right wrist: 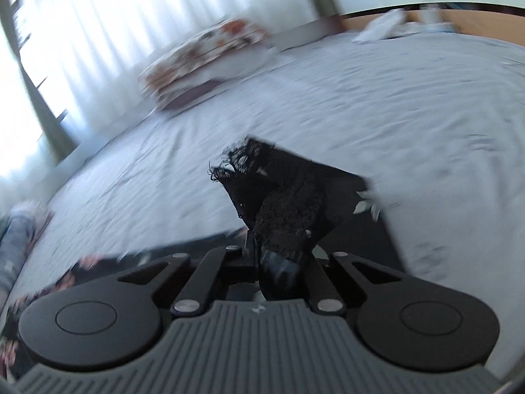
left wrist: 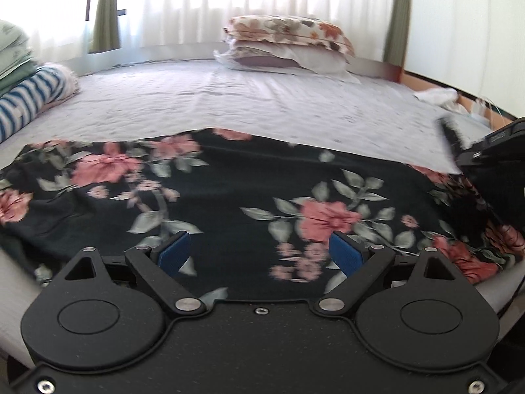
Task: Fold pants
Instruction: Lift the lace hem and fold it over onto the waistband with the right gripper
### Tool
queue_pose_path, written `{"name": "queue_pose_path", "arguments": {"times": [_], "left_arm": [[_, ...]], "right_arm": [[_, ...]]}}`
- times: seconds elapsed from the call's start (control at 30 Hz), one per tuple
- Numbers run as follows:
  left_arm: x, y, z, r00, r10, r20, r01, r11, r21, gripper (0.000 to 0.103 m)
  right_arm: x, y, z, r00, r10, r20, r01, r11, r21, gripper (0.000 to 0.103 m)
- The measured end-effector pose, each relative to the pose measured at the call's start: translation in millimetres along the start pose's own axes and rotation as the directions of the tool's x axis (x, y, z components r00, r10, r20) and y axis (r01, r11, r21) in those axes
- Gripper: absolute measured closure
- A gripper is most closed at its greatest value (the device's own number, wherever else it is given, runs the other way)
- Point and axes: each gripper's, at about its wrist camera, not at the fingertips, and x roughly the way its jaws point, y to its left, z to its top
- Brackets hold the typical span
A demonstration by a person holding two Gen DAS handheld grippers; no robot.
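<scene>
Right claw (right wrist: 262, 246) pinching pants (right wrist: 288, 203), left claw (left wrist: 261, 251) wide

I see a grey bedsheet (left wrist: 262, 105), stacked floral pillows (left wrist: 288, 44), a striped rolled blanket (left wrist: 29, 98) and sheer curtains (left wrist: 229, 0).

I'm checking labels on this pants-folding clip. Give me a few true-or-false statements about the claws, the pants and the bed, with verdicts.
1. The left claw is open and holds nothing. True.
2. The right claw is open above bare sheet. False: it is shut on a bunch of the floral pants.
3. The pants are dark with pink flowers. True.
4. The pillows lie on top of the pants. False: they sit at the far end of the bed, apart from the pants.
</scene>
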Motion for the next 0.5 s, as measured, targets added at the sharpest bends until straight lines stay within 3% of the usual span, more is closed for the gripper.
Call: {"name": "queue_pose_path", "arguments": {"times": [0.13,0.27,0.5], "left_arm": [[-2.3,28.3,-5.2,1.000,0.028,0.002,-0.028,0.998,-0.063,0.012],[-4.8,52.0,-10.3,0.999,0.044,0.000,-0.044,0.992,-0.118,0.012],[-7.9,80.3,-13.5,0.998,0.062,0.009,-0.060,0.982,-0.181,0.012]], "right_arm": [[21.1,73.2,-31.3,0.990,0.098,-0.104,-0.109,0.988,-0.109,0.099],[35.9,127.9,-65.9,0.974,0.142,-0.176,-0.174,0.968,-0.183,0.099],[43.5,177.7,-105.4,0.963,0.151,-0.222,-0.210,0.939,-0.272,0.099]]}}
